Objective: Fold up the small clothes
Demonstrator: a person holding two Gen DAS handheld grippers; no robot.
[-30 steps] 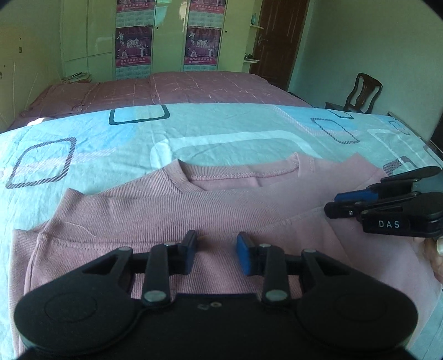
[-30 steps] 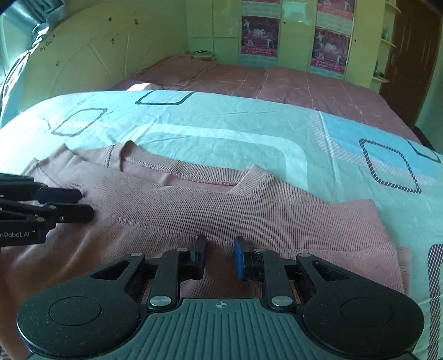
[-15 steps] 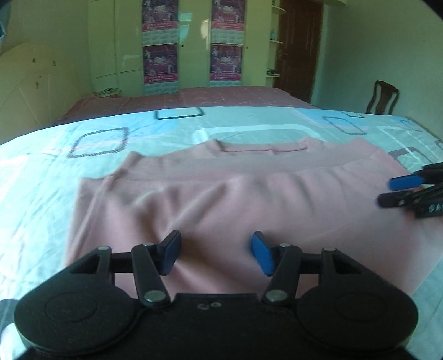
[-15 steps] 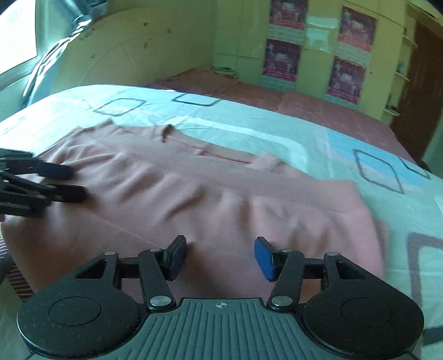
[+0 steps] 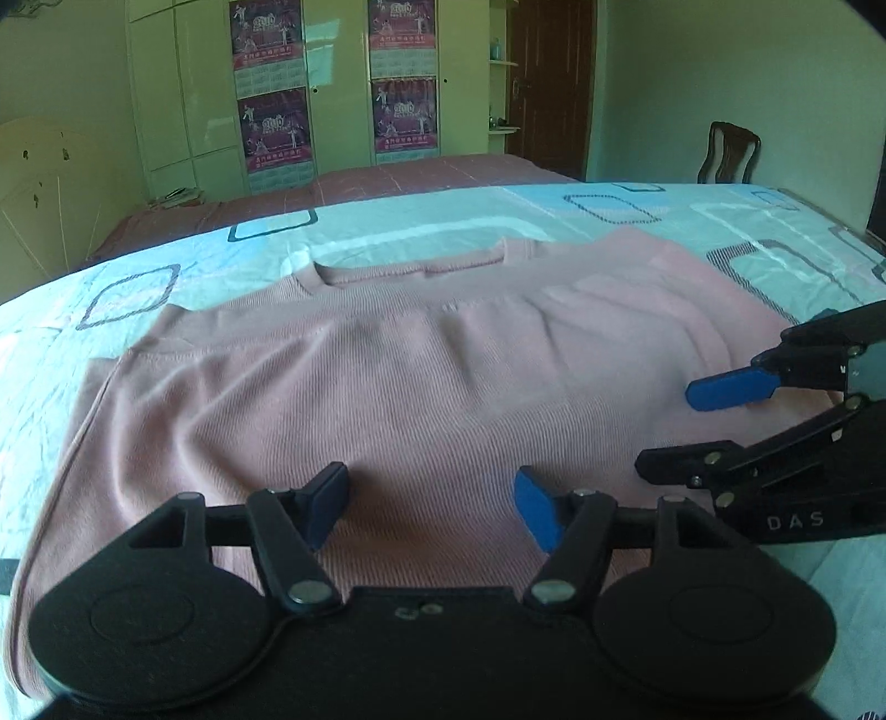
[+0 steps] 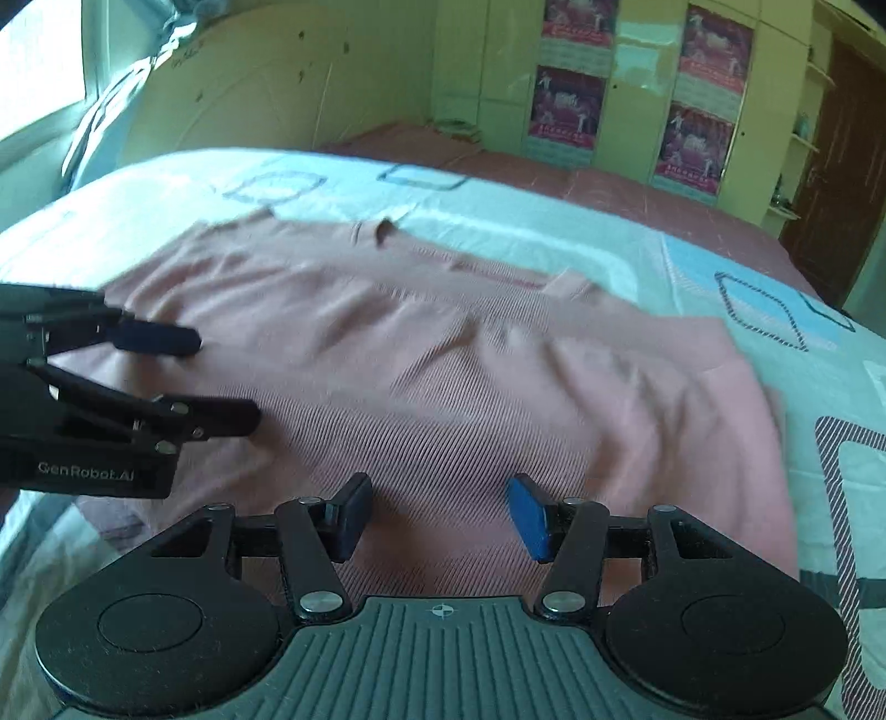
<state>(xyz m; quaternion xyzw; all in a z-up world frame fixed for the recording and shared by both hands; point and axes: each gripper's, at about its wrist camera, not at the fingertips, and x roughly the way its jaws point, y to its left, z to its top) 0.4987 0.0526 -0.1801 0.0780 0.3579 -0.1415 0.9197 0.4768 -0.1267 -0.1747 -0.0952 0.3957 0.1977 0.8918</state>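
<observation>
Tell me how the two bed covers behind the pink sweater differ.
The near sheet is pale blue-green with printed rounded squares; the far cover is plain maroon with faint lines. The pink sweater lies on the near sheet; the far cover carries none of it. Both lie flat.

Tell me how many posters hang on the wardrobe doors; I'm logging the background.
4. In the left wrist view: upper left, lower left, upper right, lower right. Top edges are cropped; more could be out of frame.
</observation>
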